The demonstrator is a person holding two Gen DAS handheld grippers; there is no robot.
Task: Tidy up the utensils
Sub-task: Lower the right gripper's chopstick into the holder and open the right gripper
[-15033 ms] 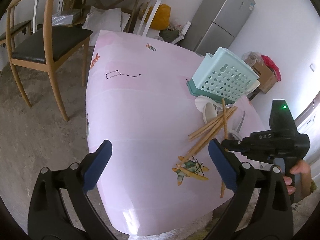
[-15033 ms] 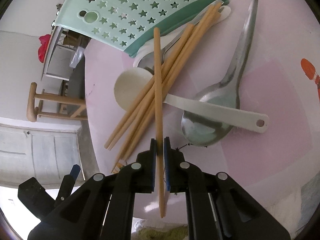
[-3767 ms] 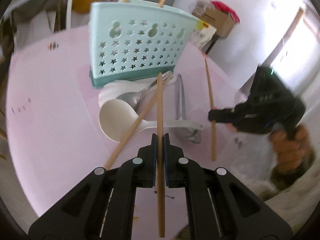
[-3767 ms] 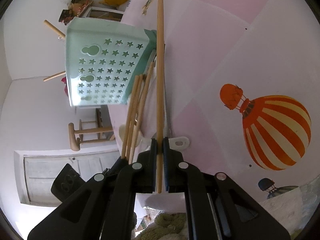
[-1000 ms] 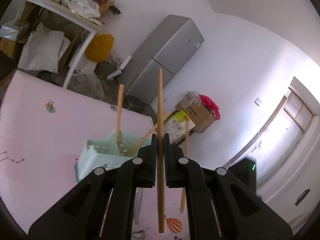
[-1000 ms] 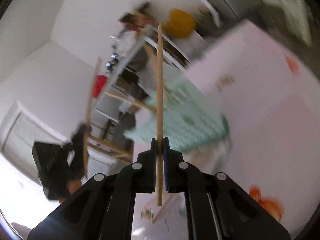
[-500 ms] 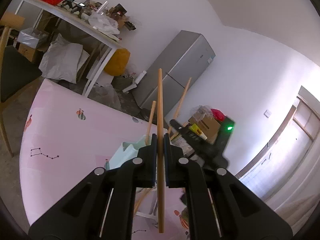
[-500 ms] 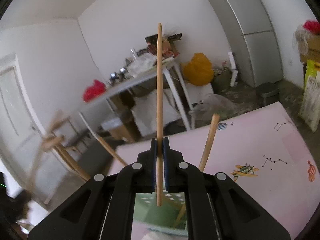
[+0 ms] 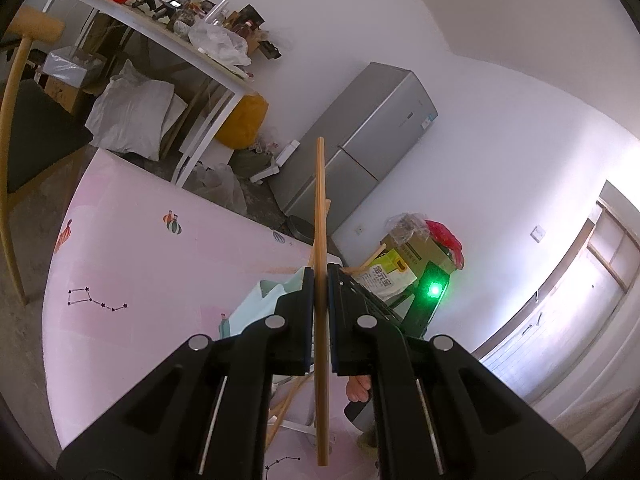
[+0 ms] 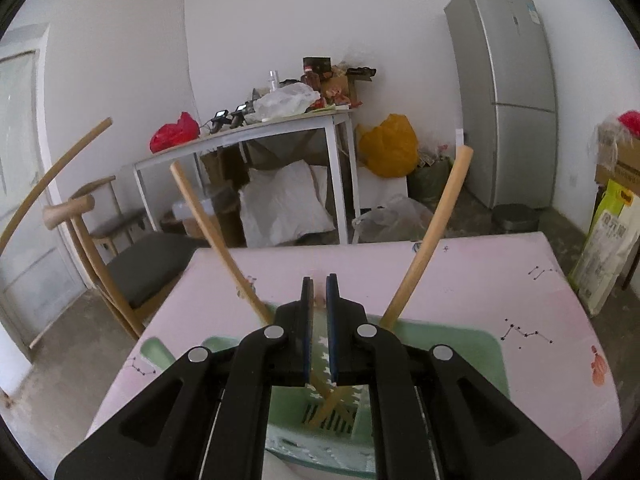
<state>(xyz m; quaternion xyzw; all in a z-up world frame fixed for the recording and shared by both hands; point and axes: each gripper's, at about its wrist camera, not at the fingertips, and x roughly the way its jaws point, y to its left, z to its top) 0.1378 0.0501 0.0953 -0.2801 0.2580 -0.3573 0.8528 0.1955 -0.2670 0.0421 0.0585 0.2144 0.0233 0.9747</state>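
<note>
Left wrist view first: my left gripper [image 9: 319, 312] is clamped tight on a wooden chopstick [image 9: 320, 216] that runs straight up the middle of the frame, its tip in front of the grey fridge [image 9: 356, 140]. Just behind the fingers, lower centre, a corner of the mint utensil holder [image 9: 256, 304] peeks out on the pink bench [image 9: 160, 272]. Right wrist view: my right gripper [image 10: 319, 320] is narrow, just a slim gap and nothing pinched in it, hovering right over the holder [image 10: 460, 344] at bottom centre. Two chopsticks [image 10: 428, 248] stand in it, leaning out left and right, and another one's lower end shows down inside.
</note>
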